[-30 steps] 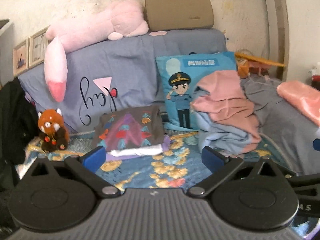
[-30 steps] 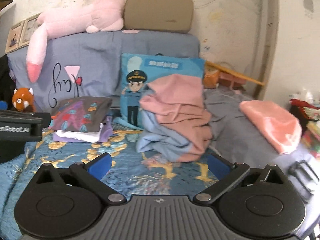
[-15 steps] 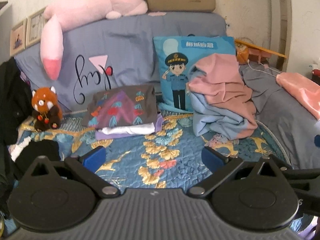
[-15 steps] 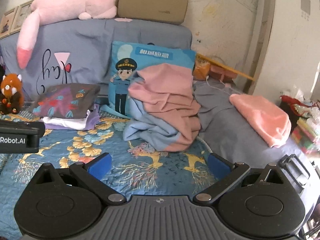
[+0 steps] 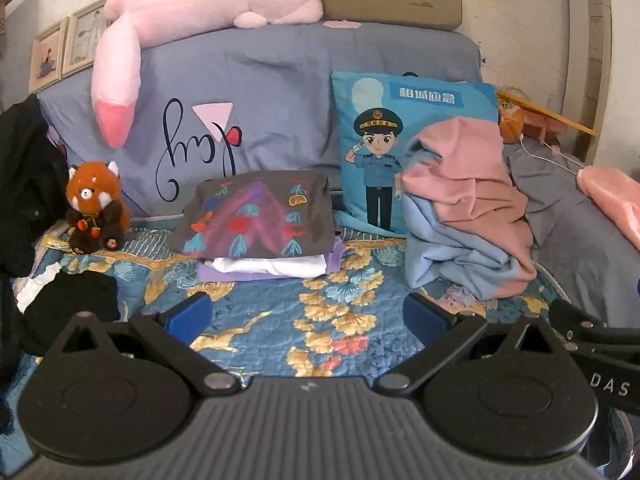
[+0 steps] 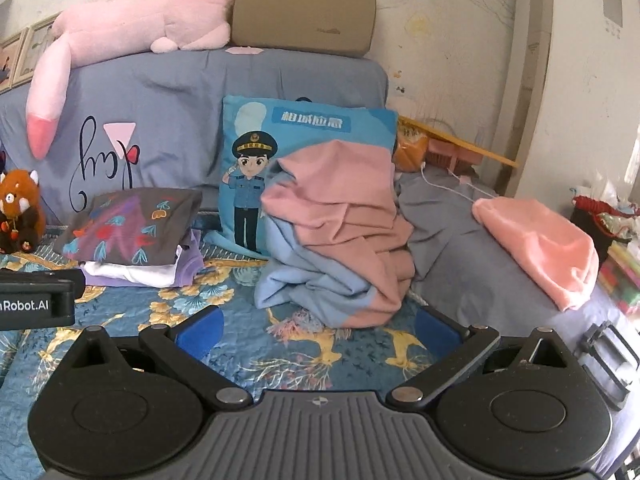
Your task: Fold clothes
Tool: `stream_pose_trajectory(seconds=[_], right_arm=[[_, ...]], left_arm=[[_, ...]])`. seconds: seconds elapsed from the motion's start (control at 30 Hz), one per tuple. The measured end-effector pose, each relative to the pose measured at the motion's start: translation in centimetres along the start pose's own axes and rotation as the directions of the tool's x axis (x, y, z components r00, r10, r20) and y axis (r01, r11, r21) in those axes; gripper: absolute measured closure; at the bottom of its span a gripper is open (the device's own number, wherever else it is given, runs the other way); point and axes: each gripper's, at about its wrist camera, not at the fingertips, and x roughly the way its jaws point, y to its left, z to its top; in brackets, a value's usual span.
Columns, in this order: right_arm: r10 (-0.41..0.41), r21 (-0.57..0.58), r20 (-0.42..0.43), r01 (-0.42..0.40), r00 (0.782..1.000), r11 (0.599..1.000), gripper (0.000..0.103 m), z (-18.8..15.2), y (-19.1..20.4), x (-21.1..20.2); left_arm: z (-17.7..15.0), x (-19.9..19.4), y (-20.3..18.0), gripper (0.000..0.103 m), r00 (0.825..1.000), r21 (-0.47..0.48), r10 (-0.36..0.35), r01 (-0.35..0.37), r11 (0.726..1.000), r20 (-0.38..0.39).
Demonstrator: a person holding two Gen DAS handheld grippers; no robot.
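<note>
Facing a bed, the left gripper (image 5: 306,316) and right gripper (image 6: 318,330) both hover with jaws spread wide, holding nothing. A crumpled pink-and-blue garment (image 6: 340,236) lies heaped on the floral quilt (image 6: 280,344), leaning against the cartoon-officer pillow (image 6: 280,148). A stack of folded clothes (image 5: 260,228) sits to its left, apart.

Soft matt cloth heap (image 6: 344,236), quilted bedspread (image 6: 248,336) w/ stitching.

A scuffed cream wall (image 6: 440,40) is rising behind the grey-blue covered sofa back (image 5: 280,92); framed pictures (image 5: 60,56) are leaning left of it, and daylight is falling from its right.
</note>
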Motion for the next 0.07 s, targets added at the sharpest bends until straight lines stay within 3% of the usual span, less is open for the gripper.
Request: stream_pose_trajectory(seconds=[0.07], right_arm=[[-0.005, 0.000, 0.002, 0.005, 1.000, 1.000, 0.000, 0.09, 0.07, -0.11]], left_arm=[[0.07, -0.12, 0.06, 0.000, 1.000, -0.006, -0.001, 0.001, 1.000, 0.002]])
